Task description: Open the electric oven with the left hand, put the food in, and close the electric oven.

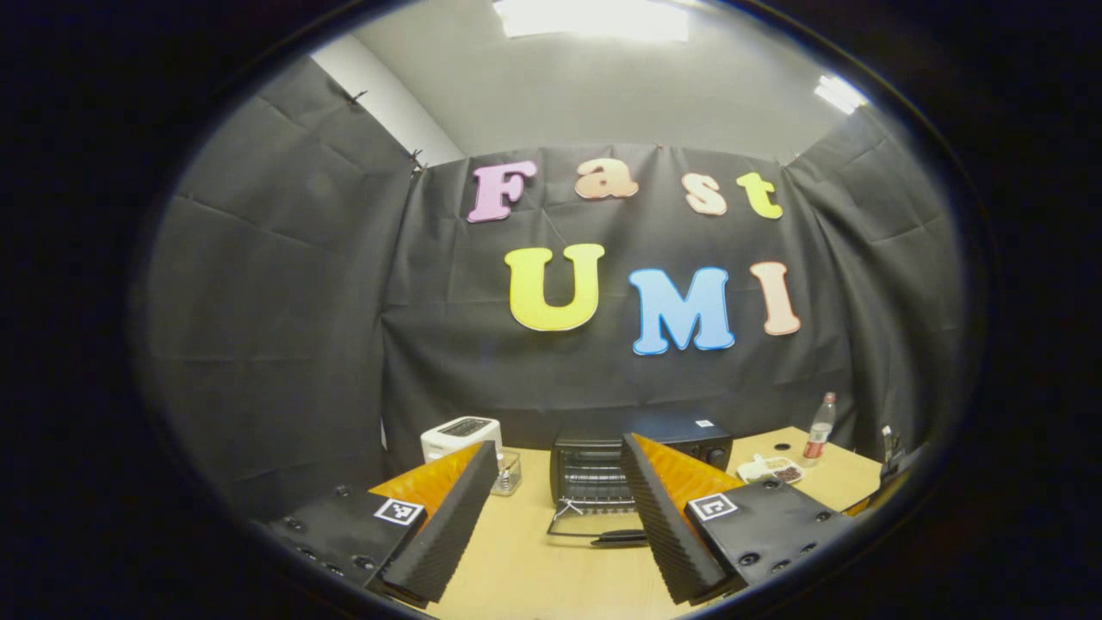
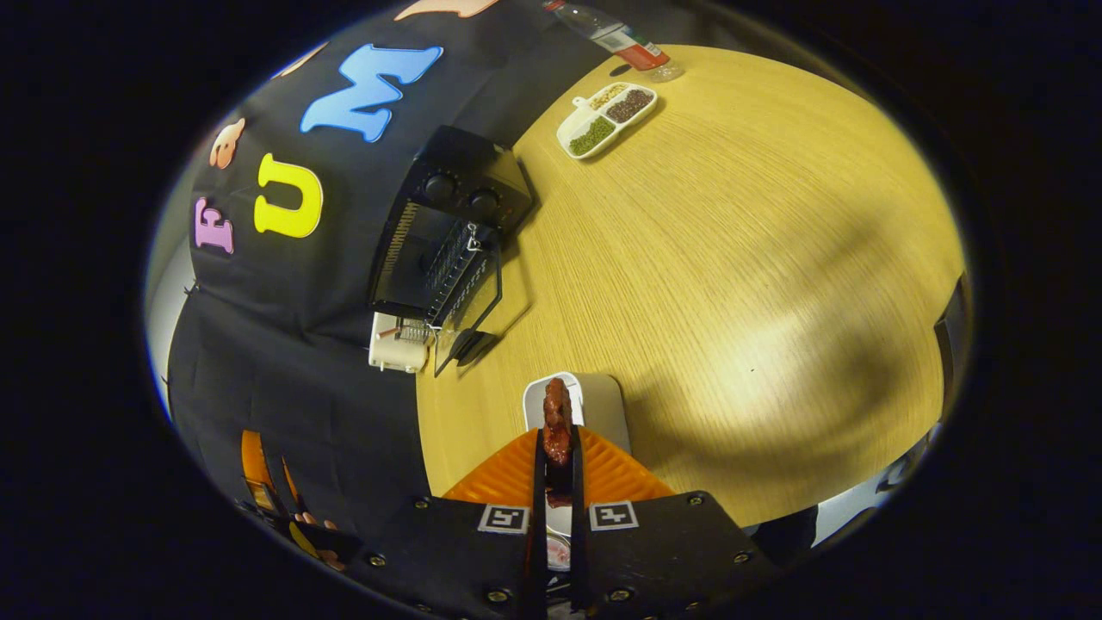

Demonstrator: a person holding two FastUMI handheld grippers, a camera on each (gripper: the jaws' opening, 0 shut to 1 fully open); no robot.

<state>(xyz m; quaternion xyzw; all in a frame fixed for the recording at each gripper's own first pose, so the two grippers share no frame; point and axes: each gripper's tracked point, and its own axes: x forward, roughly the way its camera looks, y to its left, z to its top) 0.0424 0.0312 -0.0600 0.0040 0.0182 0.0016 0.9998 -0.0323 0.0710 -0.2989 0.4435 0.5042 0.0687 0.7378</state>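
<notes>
The electric oven (image 1: 637, 469) sits at the back of the wooden surface (image 1: 534, 568) against the cloth wall, and its glass door (image 1: 594, 525) already lies dropped flat toward the front, so the cavity with its wire rack stands exposed and ready. The left gripper (image 1: 560, 517) hangs in front of that doorway with its fingers spread wide and nothing between them, which I judge leaves it free to swing the door up afterwards. Across the surface the right gripper (image 2: 557, 452) has its fingers pinched close on the food (image 2: 556, 422), a dark reddish, glossy, lumpy strip of meat, lifted just above a white plate (image 2: 603, 405), well apart from the oven. A white toaster (image 1: 461, 437), a divided tray of beans (image 2: 607, 118) and a bottle (image 2: 616, 39) stand clear of the path to the opening
</notes>
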